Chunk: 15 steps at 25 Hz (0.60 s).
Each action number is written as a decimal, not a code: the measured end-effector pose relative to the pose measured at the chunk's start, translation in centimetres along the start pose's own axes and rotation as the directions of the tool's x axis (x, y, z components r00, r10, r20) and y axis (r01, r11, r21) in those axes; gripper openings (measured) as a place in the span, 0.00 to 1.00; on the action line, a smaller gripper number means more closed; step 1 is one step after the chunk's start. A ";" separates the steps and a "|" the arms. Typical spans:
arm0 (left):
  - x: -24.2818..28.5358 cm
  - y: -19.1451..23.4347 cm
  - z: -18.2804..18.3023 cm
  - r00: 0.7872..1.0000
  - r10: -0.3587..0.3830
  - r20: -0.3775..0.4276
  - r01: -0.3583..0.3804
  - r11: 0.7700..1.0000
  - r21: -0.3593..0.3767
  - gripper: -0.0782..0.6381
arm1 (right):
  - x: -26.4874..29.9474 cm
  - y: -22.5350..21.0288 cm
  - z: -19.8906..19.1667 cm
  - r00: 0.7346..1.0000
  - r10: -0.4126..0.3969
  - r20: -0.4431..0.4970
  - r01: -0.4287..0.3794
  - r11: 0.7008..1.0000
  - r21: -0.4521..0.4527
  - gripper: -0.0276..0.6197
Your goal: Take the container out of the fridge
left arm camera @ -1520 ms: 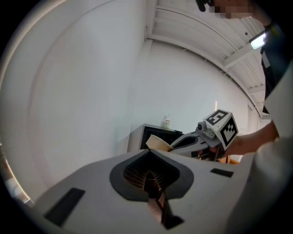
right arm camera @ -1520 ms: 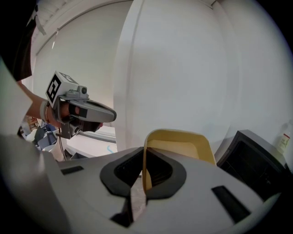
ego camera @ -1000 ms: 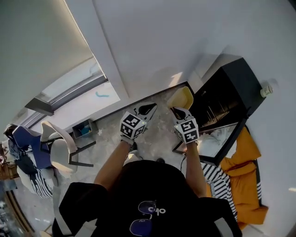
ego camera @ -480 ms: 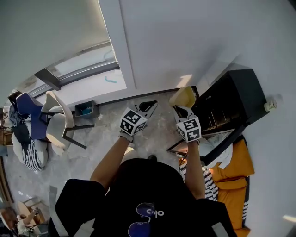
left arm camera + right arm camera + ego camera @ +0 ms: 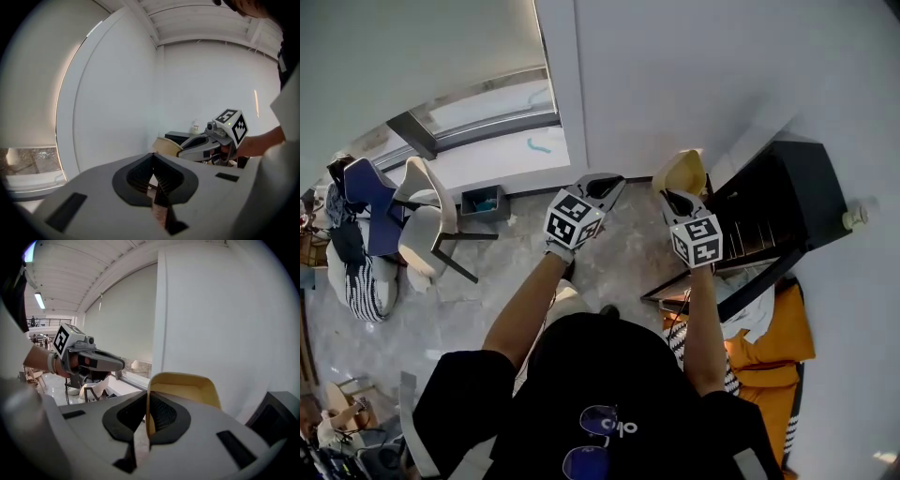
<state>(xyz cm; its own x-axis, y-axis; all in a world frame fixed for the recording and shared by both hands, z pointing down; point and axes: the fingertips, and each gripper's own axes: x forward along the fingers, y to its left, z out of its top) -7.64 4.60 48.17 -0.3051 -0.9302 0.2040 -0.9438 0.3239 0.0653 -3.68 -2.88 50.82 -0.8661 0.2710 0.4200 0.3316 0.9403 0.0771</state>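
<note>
Daylight pours in through the long glass window (image 5: pixel 478 117) at the floor's far-left edge. It leaves the plain white wall (image 5: pixel 722 75) bright and the black box-shaped fridge (image 5: pixel 806 178) dark. The pale yellow plastic container (image 5: pixel 680 173) glows warm. Both gripper views curve strongly, with black vignetted corners and soft foregrounds.

Pale yellow container (image 5: pixel 679 173), aloft beside open black fridge (image 5: pixel 797 183)

The white wall (image 5: pixel 703 84) stands close ahead, and the black fridge (image 5: pixel 806 178) with its open door (image 5: pixel 759 286) closes off the right side. Leftward the floor (image 5: pixel 497 281) lies open as far as the white chair (image 5: pixel 417 230) and the small bin (image 5: pixel 483 202) by the window.
</note>
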 end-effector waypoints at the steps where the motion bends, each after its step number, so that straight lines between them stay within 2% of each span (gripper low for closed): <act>1: -0.2 0.1 0.2 1.000 0.004 0.003 -0.004 1.000 0.003 0.12 | 0.0 0.1 0.4 1.000 0.000 0.005 0.000 1.000 -0.005 0.08; 15: -2.0 0.6 -0.1 0.999 0.032 0.007 -0.032 0.999 -0.002 0.12 | 0.0 1.6 0.5 1.000 0.011 0.011 -0.010 1.000 -0.013 0.08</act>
<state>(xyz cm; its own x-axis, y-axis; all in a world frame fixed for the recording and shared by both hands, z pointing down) -7.56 6.67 47.92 -0.3360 -0.9206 0.1990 -0.9333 0.3538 0.0608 -3.30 -1.25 50.50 -0.8665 0.2831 0.4111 0.3453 0.9347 0.0841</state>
